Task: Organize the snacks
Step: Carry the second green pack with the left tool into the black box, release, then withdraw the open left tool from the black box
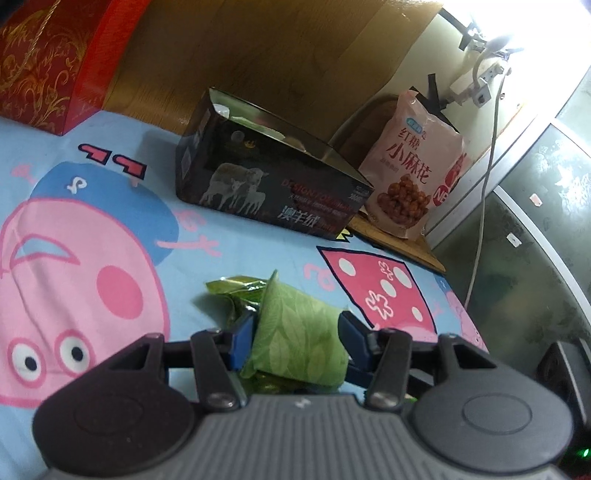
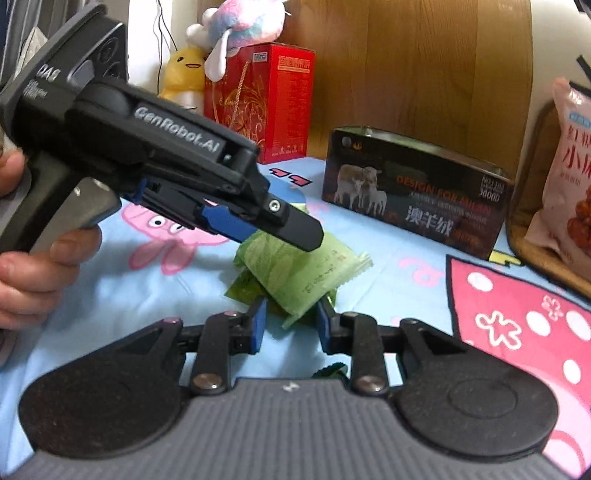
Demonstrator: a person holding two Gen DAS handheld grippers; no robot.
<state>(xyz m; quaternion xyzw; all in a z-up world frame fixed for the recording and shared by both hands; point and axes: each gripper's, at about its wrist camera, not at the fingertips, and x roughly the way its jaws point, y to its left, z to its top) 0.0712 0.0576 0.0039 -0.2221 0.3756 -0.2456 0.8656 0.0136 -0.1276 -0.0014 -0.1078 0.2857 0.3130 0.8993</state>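
My left gripper (image 1: 297, 338) is shut on a light green snack packet (image 1: 297, 332), seen also in the right wrist view (image 2: 306, 269), held just above the cartoon bedsheet (image 1: 92, 258). Darker green packets (image 1: 236, 291) lie under and beside it. My right gripper (image 2: 290, 325) is open, its blue pads either side of the packet's lower corner; I cannot tell if they touch it. The open black box with a sheep picture (image 1: 269, 177) stands behind, also in the right wrist view (image 2: 413, 192).
A pink bag of fried dough twists (image 1: 413, 166) leans at the back right on a wooden board. A red gift box (image 2: 258, 99) and plush toys (image 2: 236, 33) stand by the wooden headboard. A white cable (image 1: 480, 206) hangs at the right.
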